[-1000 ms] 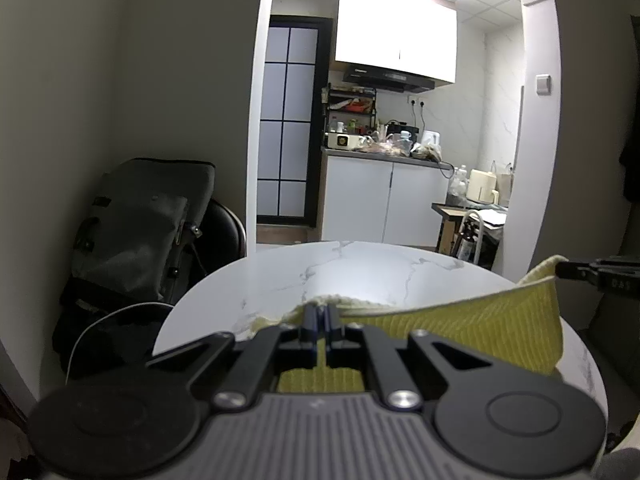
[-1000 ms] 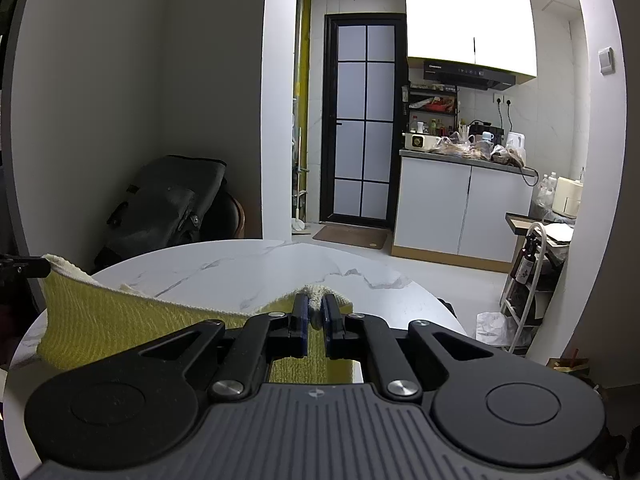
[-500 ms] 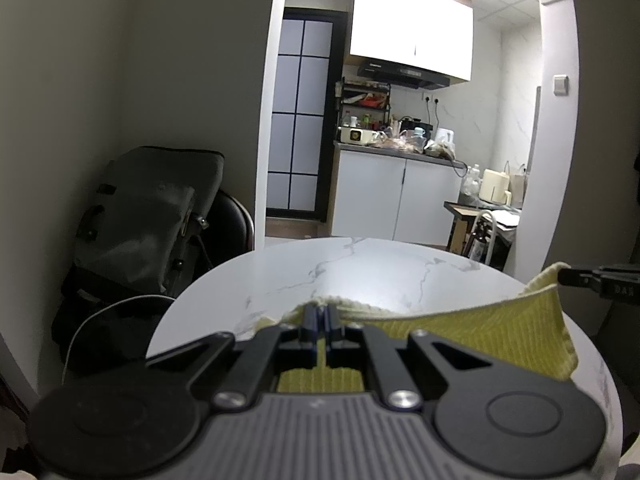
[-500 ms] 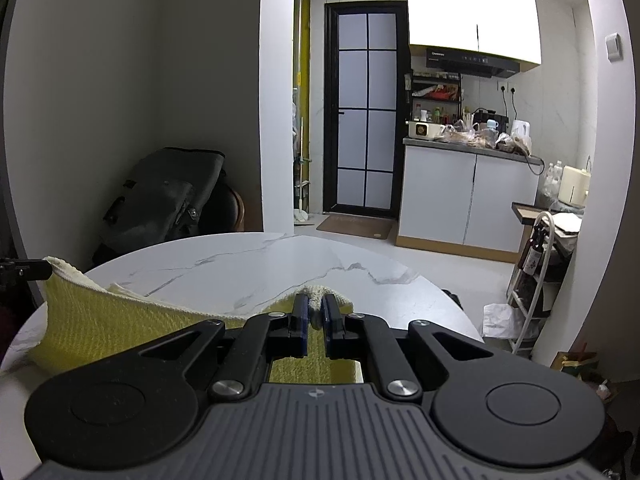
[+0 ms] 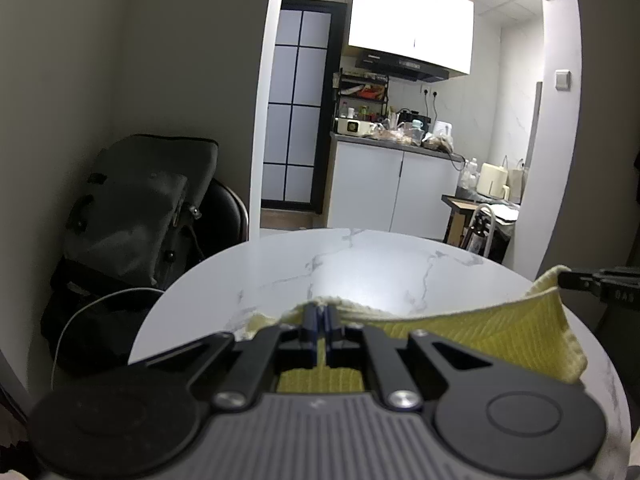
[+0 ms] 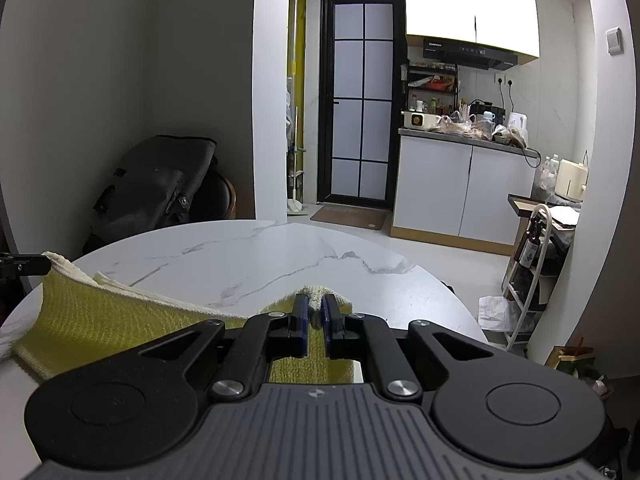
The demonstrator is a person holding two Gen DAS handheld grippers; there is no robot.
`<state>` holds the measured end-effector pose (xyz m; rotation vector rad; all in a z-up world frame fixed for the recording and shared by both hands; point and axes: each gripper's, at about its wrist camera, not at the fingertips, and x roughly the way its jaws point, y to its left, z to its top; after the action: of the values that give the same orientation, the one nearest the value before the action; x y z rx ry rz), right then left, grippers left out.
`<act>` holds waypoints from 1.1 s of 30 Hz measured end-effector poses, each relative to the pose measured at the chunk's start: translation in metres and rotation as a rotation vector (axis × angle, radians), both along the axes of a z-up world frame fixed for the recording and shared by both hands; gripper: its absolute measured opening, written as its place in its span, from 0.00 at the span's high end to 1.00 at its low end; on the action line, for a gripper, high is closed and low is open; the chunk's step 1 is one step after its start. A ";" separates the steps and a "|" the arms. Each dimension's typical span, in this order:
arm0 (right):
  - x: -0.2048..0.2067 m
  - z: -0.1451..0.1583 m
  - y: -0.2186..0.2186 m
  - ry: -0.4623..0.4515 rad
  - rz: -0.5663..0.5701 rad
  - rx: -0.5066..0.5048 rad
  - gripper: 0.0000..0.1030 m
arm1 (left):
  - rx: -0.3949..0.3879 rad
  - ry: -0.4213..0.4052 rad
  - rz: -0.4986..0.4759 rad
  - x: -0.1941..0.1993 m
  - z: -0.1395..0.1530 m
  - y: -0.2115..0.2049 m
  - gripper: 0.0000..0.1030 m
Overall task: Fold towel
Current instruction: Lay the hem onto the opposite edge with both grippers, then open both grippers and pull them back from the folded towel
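A yellow waffle-weave towel (image 5: 480, 336) with a cream edge hangs stretched between my two grippers, just above the round white marble table (image 5: 360, 264). My left gripper (image 5: 320, 318) is shut on one corner of the towel. My right gripper (image 6: 315, 308) is shut on the other corner, and the towel (image 6: 100, 312) sags from it toward the left. Each gripper's tip shows at the edge of the other's view, the right one (image 5: 592, 282) and the left one (image 6: 24, 264). The towel's lower part is hidden behind the gripper bodies.
A dark backpack (image 5: 136, 208) sits on a black chair (image 5: 228, 216) beyond the table on the left, with a white cable (image 5: 80, 312) below it. A kitchen counter (image 6: 464, 184) and a small rack (image 6: 528, 272) stand behind on the right.
Both grippers have come down and tilted slightly with the towel still held. The towel has sunk closer to the tabletop, and its hanging fold now lies lower.
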<state>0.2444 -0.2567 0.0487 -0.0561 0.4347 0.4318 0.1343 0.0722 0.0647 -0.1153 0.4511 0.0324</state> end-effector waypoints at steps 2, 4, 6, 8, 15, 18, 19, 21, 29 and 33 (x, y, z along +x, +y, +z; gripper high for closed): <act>0.002 -0.002 0.001 0.006 -0.001 0.005 0.92 | -0.001 0.008 0.001 0.003 -0.001 0.000 0.97; 0.004 -0.004 0.002 0.013 -0.003 0.009 0.92 | 0.003 0.012 -0.002 0.006 -0.002 0.000 0.97; 0.006 -0.006 0.002 0.019 -0.004 0.014 0.92 | 0.005 0.016 -0.007 0.009 -0.002 0.001 0.97; 0.008 -0.007 0.003 0.025 -0.005 0.018 0.92 | 0.008 0.023 -0.007 0.012 -0.004 0.001 0.97; 0.015 -0.014 0.006 0.048 -0.010 0.034 0.92 | 0.002 0.060 0.006 0.028 -0.009 0.006 0.97; 0.018 -0.017 0.007 0.057 -0.011 0.041 0.91 | 0.006 0.084 0.010 0.036 -0.014 0.005 0.96; 0.019 -0.018 0.007 0.060 -0.012 0.043 0.90 | 0.008 0.089 0.011 0.038 -0.015 0.004 0.96; 0.021 -0.020 0.008 0.067 -0.013 0.048 0.90 | 0.013 0.103 0.014 0.044 -0.018 0.003 0.94; 0.029 -0.027 0.011 0.092 -0.018 0.066 0.66 | 0.029 0.122 0.044 0.053 -0.021 0.005 0.92; 0.028 -0.023 0.012 0.090 -0.008 0.072 0.64 | 0.028 0.134 0.036 0.053 -0.021 0.003 0.92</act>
<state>0.2723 -0.2450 0.0252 0.0348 0.5076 0.4428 0.1870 0.0757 0.0439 -0.0936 0.5818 0.0819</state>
